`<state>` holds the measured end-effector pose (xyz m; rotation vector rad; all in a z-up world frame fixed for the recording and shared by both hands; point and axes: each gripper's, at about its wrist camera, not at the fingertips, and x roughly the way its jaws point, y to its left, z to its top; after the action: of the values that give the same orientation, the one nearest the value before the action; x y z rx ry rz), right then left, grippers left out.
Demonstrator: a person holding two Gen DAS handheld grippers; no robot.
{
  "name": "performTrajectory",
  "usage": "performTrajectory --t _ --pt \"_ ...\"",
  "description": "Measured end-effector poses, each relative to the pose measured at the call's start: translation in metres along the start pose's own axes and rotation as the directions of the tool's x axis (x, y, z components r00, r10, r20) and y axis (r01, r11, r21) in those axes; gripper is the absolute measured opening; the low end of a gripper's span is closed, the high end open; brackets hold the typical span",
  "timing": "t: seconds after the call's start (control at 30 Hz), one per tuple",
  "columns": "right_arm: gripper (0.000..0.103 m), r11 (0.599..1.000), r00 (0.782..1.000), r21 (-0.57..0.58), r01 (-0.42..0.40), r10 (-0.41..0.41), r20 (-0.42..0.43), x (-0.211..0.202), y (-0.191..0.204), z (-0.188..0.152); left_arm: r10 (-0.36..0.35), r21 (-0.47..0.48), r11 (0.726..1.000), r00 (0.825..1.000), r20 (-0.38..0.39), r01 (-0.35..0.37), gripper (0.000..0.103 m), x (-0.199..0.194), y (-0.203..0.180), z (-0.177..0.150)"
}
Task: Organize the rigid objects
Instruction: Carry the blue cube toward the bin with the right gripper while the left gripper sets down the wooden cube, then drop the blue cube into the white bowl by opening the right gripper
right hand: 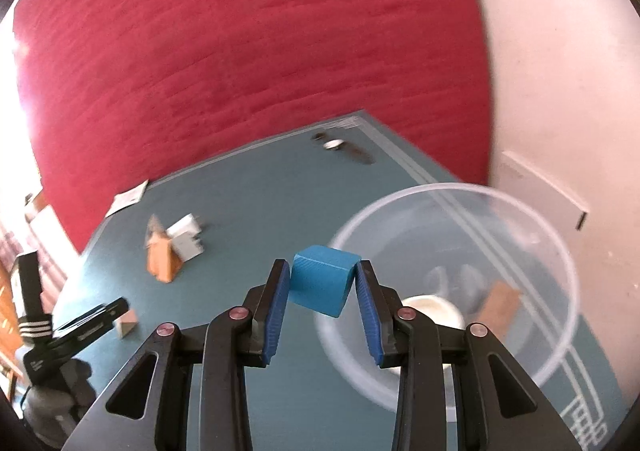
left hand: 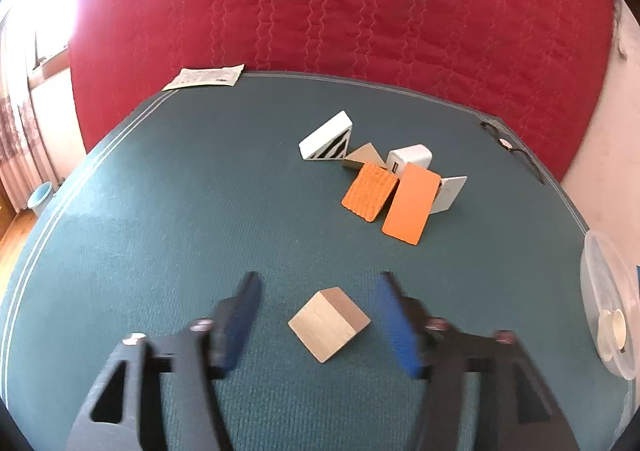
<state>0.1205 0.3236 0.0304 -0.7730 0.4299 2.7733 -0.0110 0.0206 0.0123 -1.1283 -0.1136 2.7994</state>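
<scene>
A wooden cube (left hand: 329,324) lies on the green table (left hand: 160,211), between the blue pads of my left gripper (left hand: 320,291); the pads stand apart from it, so the gripper is open. My right gripper (right hand: 323,271) is shut on a blue cube (right hand: 322,280), held above the near rim of a clear plastic bowl (right hand: 532,219). In the right wrist view the wooden cube (right hand: 127,324) shows at lower left beside the left gripper's black finger (right hand: 96,317). A cluster of orange cards (left hand: 390,197), white boxes (left hand: 326,137) and a wooden triangle (left hand: 363,156) sits farther back.
The bowl holds a white cup (right hand: 434,309) and a tan piece (right hand: 498,303). A paper sheet (left hand: 206,77) lies at the far left corner, eyeglasses (left hand: 512,149) at the far right edge. A red quilt (left hand: 360,3) hangs behind the table. The bowl (left hand: 608,303) is at the right edge.
</scene>
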Motion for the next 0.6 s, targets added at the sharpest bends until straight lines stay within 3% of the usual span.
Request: performTrajectory --t 0.33,0.6 --pt "0.036 0.991 0.993 0.066 0.115 -0.117 0.03 -0.003 -0.038 -0.003 -0.011 -0.014 1.0 1.0 -0.018 0.011 0.077 -0.001 0.005 -0.004" --pt "0.036 0.992 0.993 0.06 0.113 -0.115 0.036 -0.003 -0.041 -0.009 -0.006 0.015 1.0 0.999 -0.041 0.006 0.077 -0.002 0.001 -0.011"
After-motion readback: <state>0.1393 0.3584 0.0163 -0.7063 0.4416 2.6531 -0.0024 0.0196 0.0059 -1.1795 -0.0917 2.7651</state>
